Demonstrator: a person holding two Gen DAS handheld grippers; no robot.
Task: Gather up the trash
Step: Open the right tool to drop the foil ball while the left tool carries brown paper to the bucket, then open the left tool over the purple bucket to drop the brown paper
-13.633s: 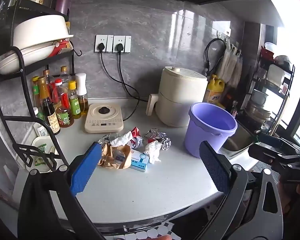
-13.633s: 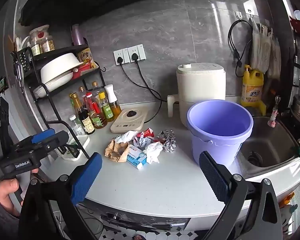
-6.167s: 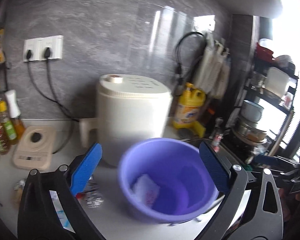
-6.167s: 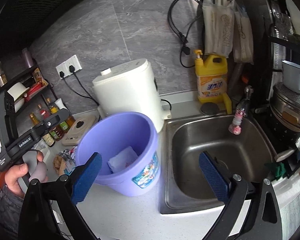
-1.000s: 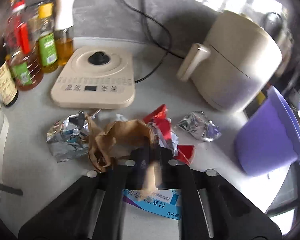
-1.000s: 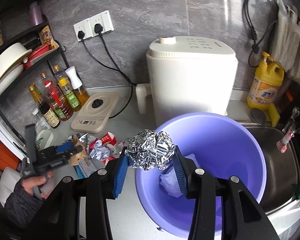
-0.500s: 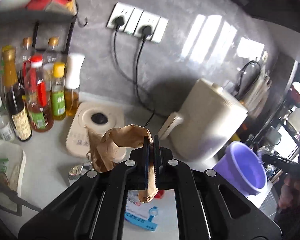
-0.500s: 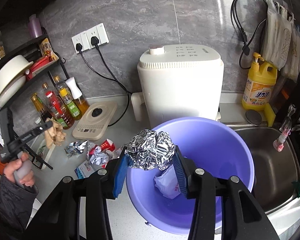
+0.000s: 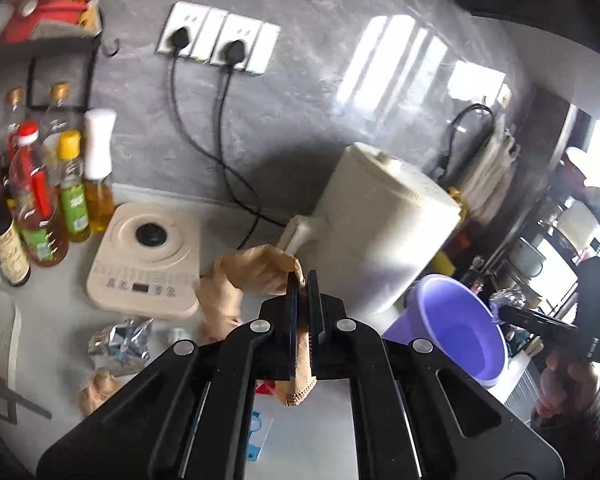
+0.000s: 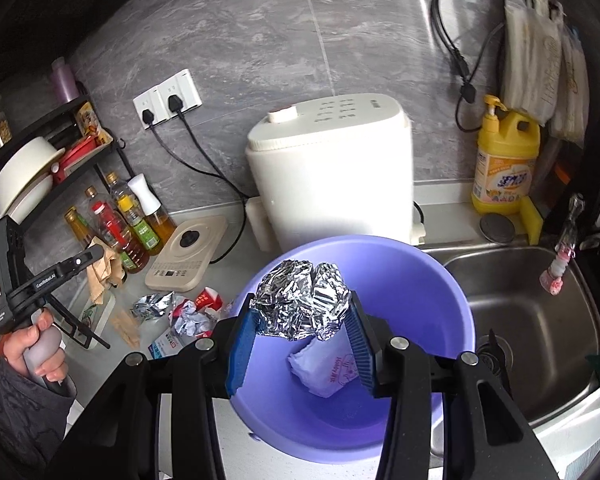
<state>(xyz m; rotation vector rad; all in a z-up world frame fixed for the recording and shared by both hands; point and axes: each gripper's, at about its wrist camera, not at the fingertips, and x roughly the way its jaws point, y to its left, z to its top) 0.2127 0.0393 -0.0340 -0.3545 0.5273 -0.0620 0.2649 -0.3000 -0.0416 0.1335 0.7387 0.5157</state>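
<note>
My left gripper (image 9: 303, 280) is shut on a crumpled brown paper bag (image 9: 248, 272) and holds it up above the counter; it also shows in the right wrist view (image 10: 106, 268). My right gripper (image 10: 302, 308) is shut on a crumpled foil ball (image 10: 302, 304) right over the purple bucket (image 10: 440, 292). A white wrapper (image 10: 328, 368) lies in the bucket. On the counter lie a foil wrapper (image 10: 152, 304), a red and white wrapper (image 10: 194, 312) and a blue and white box (image 10: 166, 342). The bucket also shows in the left wrist view (image 9: 452, 328).
A white appliance (image 10: 332, 168) stands behind the bucket, a beige cooker (image 10: 186, 252) and sauce bottles (image 10: 120, 224) to its left. A steel sink (image 10: 532, 312) is on the right, with a yellow detergent bottle (image 10: 504, 160) behind it. A black rack (image 10: 48, 152) holds bowls.
My left gripper has lifted the brown bag off the counter and swung toward the bucket. My right gripper with the foil ball has moved further over the bucket.
</note>
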